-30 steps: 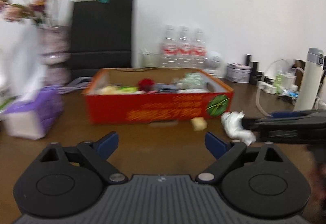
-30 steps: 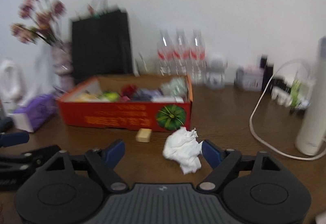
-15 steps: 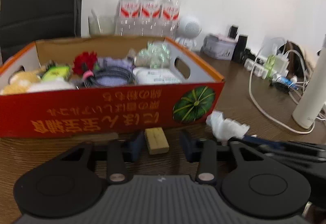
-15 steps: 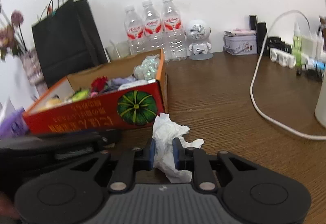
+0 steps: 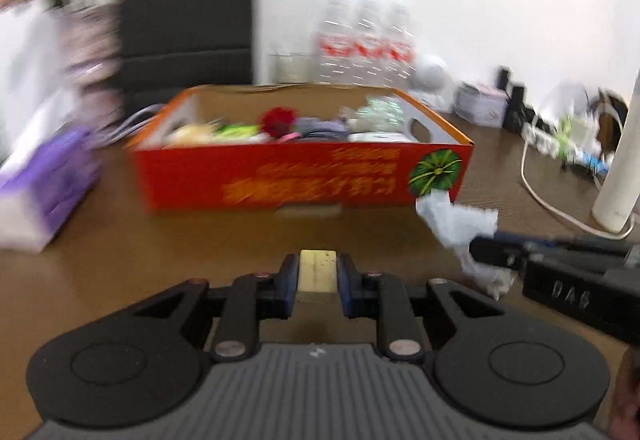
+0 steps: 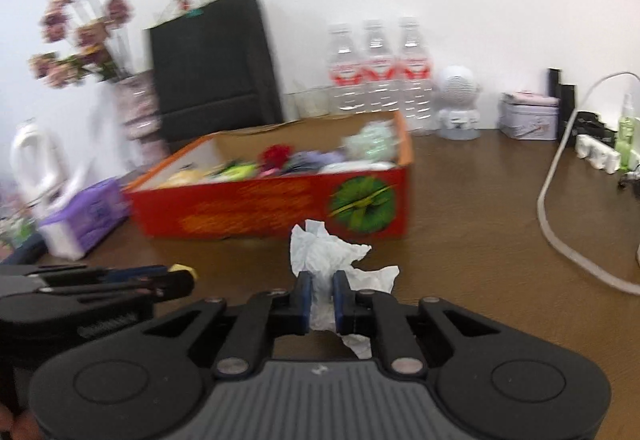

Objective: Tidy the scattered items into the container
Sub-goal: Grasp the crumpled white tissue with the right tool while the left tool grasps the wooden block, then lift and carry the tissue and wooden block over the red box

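Observation:
The red cardboard box (image 5: 304,179) (image 6: 260,207) stands on the brown table with several small items inside. A tan rectangular block (image 5: 318,272) sits between the blue pads of my left gripper (image 5: 318,274). Its jaws are closing and press on both sides of the block, in front of the box's near wall. My right gripper (image 6: 319,290) is shut on a crumpled white tissue (image 6: 324,252) (image 5: 456,224), which bulges above and below the pads. In the right wrist view the left gripper (image 6: 176,280) is at the left, with the block's yellow end (image 6: 186,271) showing.
A purple tissue box (image 6: 84,215) lies left of the red box, near a vase of flowers (image 6: 80,39). Behind are a black bag (image 6: 212,67), three water bottles (image 6: 376,67) and a white speaker (image 6: 456,103). A white cable (image 6: 560,232) and a white flask (image 5: 620,167) are at the right.
Both grippers went from wide open to closed, the left on the tan block and the right on the tissue. Both have since drawn back from the box with their loads.

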Demonstrator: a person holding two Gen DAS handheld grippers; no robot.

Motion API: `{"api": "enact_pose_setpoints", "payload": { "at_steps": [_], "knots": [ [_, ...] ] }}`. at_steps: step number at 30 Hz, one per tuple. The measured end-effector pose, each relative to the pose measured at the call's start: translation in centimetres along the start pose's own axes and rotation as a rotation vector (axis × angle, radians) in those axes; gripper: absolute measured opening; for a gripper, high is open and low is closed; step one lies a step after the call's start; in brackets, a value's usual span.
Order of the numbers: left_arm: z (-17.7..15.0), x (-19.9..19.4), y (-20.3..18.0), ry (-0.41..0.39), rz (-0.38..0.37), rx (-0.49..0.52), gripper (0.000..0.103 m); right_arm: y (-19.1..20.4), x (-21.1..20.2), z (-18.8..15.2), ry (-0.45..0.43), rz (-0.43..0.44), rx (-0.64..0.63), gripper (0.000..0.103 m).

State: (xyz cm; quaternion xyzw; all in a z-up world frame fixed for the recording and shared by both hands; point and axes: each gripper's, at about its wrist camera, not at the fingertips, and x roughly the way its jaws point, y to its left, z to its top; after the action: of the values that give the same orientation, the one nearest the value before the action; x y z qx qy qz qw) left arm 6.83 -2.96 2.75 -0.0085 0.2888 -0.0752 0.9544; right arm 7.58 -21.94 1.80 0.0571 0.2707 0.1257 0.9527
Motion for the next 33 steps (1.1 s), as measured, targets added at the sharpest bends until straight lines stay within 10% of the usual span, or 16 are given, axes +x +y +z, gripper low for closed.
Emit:
{"api": "enact_pose_setpoints", "payload": {
  "at_steps": [10,17,21,24,33],
  "knots": [
    [-8.3,-9.2,2.6,0.058,0.058,-0.042,0.022,6.8,-8.5,-7.6,0.096,0.176,-0.180,0.017],
    [-9.2,-10.2,2.3,0.046,0.066,0.004,0.034,7.4,-11.8,-7.7,0.004,0.094,-0.144,0.064],
    [-9.0,-9.6,2.6,0.042,0.061,-0.004,0.040,7.1,-9.0,-7.3,0.053,0.045,-0.090,0.064],
    [-8.9,-9.3,2.9,0.039,0.055,0.005,0.022,7.2,-6.8,-7.5,0.092,0.040,-0.080,0.042],
    [-8.8,-11.2,2.2,-0.033,0.065,-0.007,0.021,8.6,-7.5,-7.8,0.086,0.023,-0.144,0.019]
  ]
}}
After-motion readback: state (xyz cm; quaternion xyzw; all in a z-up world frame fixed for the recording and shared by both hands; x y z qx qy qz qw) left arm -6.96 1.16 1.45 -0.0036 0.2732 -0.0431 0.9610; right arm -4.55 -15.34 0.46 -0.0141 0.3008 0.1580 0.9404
